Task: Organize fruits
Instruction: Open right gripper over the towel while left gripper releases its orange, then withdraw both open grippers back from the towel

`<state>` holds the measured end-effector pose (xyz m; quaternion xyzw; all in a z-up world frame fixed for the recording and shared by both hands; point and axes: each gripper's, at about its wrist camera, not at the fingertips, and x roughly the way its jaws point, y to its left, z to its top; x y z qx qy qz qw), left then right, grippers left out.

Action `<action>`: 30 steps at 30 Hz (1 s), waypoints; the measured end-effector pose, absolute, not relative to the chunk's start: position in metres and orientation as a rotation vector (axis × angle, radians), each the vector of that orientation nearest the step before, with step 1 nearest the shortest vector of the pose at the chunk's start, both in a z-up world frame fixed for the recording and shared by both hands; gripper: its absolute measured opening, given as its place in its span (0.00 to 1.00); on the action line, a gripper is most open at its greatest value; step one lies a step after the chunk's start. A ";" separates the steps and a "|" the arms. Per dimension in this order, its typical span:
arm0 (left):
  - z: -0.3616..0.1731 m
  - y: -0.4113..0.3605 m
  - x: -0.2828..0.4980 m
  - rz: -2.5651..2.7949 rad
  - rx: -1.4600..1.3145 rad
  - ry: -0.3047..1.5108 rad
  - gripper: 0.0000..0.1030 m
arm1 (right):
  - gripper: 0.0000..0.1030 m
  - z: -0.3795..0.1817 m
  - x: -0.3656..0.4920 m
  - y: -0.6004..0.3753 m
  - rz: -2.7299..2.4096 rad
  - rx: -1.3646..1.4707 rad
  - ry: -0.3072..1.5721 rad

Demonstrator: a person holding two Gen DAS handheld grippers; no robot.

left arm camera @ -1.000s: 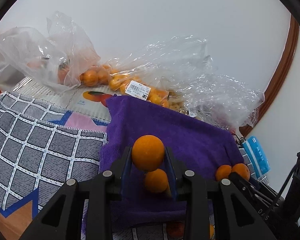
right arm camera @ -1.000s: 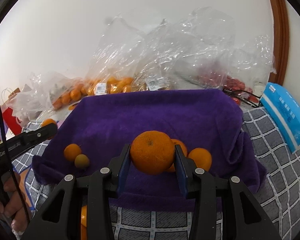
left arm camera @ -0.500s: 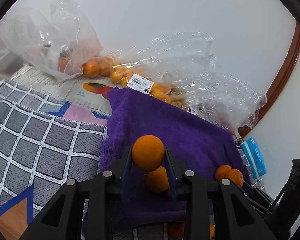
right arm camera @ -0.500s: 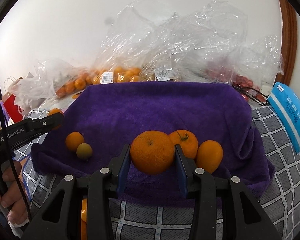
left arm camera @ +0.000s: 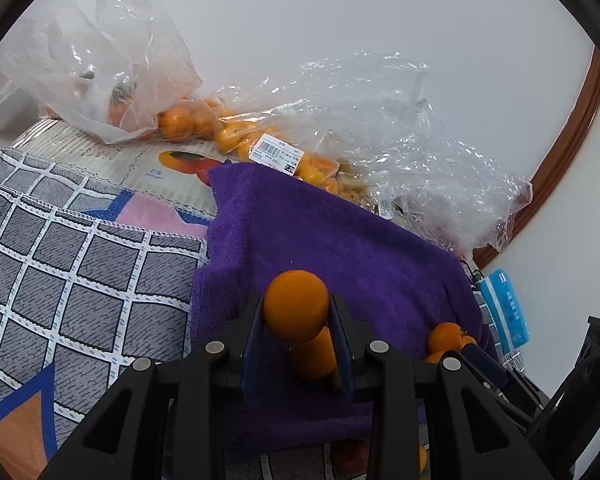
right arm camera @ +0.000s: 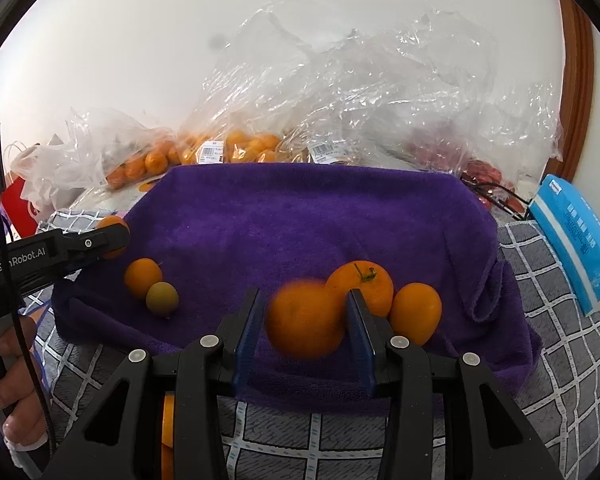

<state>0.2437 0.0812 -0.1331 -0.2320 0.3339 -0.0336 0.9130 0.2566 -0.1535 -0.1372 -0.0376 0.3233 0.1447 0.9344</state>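
Observation:
My left gripper (left arm camera: 296, 320) is shut on a small orange (left arm camera: 296, 306) above the purple towel (left arm camera: 340, 248); another orange (left arm camera: 314, 356) lies on the towel under it. In the right wrist view the left gripper (right arm camera: 114, 238) hovers over the towel's left edge. My right gripper (right arm camera: 304, 320) is shut on a bigger orange (right arm camera: 304, 324), which looks blurred and sits low between the pads. Just behind it lie a stemmed orange (right arm camera: 364, 286) and a smooth orange (right arm camera: 416, 312). A small orange (right arm camera: 142, 278) and a greenish-brown fruit (right arm camera: 162, 299) lie at the left.
Clear plastic bags (right arm camera: 340, 100) with several oranges (left arm camera: 180, 122) pile up against the white wall behind the towel. A blue packet (right arm camera: 576, 240) lies at the right on the checked grey cloth (left arm camera: 80, 280). A person's hand (right arm camera: 8, 368) holds the left gripper's handle.
The orange in my right gripper has sunk a little between the pads and turned blurred. Both views have tilted slightly; the left gripper still holds its orange.

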 end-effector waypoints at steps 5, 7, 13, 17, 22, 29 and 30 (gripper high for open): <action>-0.133 0.080 0.245 -0.074 -0.472 0.689 0.30 | 0.41 -0.135 0.256 -0.156 0.292 -0.065 0.652; -0.134 0.080 0.245 -0.076 -0.468 0.690 0.30 | 0.41 -0.134 0.255 -0.157 0.284 -0.058 0.646; -0.135 0.076 0.245 -0.077 -0.448 0.696 0.30 | 0.44 -0.129 0.254 -0.165 0.255 -0.022 0.621; -0.134 0.075 0.245 -0.075 -0.438 0.695 0.30 | 0.45 -0.126 0.255 -0.173 0.226 0.016 0.609; -0.134 0.075 0.245 -0.075 -0.439 0.695 0.30 | 0.46 -0.126 0.258 -0.183 0.199 0.060 0.610; -0.130 0.073 0.241 -0.089 -0.433 0.671 0.36 | 0.47 -0.127 0.261 -0.187 0.184 0.089 0.622; -0.129 0.072 0.240 -0.092 -0.428 0.666 0.39 | 0.47 -0.127 0.261 -0.187 0.184 0.092 0.624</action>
